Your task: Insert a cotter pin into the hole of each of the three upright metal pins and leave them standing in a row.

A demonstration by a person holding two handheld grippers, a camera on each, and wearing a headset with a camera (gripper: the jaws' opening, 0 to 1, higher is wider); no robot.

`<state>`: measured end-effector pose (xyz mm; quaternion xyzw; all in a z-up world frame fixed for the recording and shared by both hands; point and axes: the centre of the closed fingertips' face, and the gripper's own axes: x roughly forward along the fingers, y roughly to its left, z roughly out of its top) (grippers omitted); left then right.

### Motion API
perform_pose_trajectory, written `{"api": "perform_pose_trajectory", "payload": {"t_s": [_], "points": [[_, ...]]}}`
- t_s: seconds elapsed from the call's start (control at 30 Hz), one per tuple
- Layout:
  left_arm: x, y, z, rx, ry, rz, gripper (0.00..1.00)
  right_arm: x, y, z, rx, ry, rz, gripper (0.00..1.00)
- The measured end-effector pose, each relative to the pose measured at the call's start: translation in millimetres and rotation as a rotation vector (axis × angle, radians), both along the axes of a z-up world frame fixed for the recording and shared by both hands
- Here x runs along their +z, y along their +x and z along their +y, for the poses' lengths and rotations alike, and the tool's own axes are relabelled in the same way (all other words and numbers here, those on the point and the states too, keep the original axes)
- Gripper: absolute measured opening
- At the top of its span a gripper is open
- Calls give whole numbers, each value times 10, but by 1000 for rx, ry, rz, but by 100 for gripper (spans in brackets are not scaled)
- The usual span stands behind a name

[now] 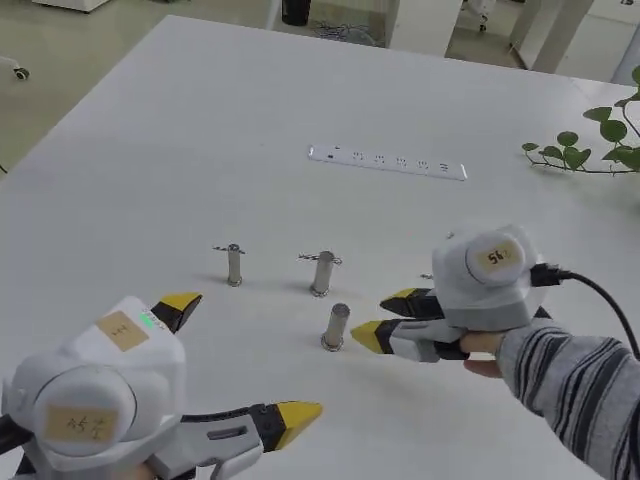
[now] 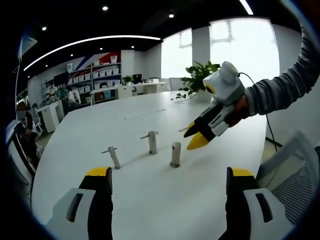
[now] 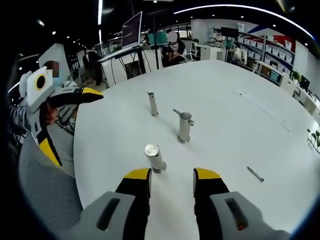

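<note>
Knocking over the bare pin looks like the main thing that could go wrong here, tbh. Nearest in, the left gripper is held wide open and empty. It's at about 8 o'clock from that pin in the head view and well apart, so not much threat is posed from there.

The right gripper is the one to watch. Its jaws are held slightly apart with nothing in them, and the bare pin is stood just past the tips, between 10 and 11 o'clock in the right gripper view.

The loose cotter pin is lying flat on the table out at 3 o'clock from that gripper. A sideways reach is needed, and the bare pin could easily get clipped on the way there or back. A thin pin lying flat could also be skidded away or picked up crooked, and then the hole would be missed.

Further out, the mid pin (just right of 12) and the far pin (just left of 12) are each already fitted. Either could be toppled by an overshoot.
</note>
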<state>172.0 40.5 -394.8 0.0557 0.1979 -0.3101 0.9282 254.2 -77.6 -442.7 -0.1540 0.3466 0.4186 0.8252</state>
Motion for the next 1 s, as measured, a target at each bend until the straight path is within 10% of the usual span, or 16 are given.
{"api": "perform_pose_trajectory", "payload": {"t_s": [0.43,1.0], "points": [[-5,64,42,20,8,0,92,-18,543,-819,-139,-64,30,28],[-101,129,71,34,25,28,89,-272,881,-1075,51,-222,96,21]]}}
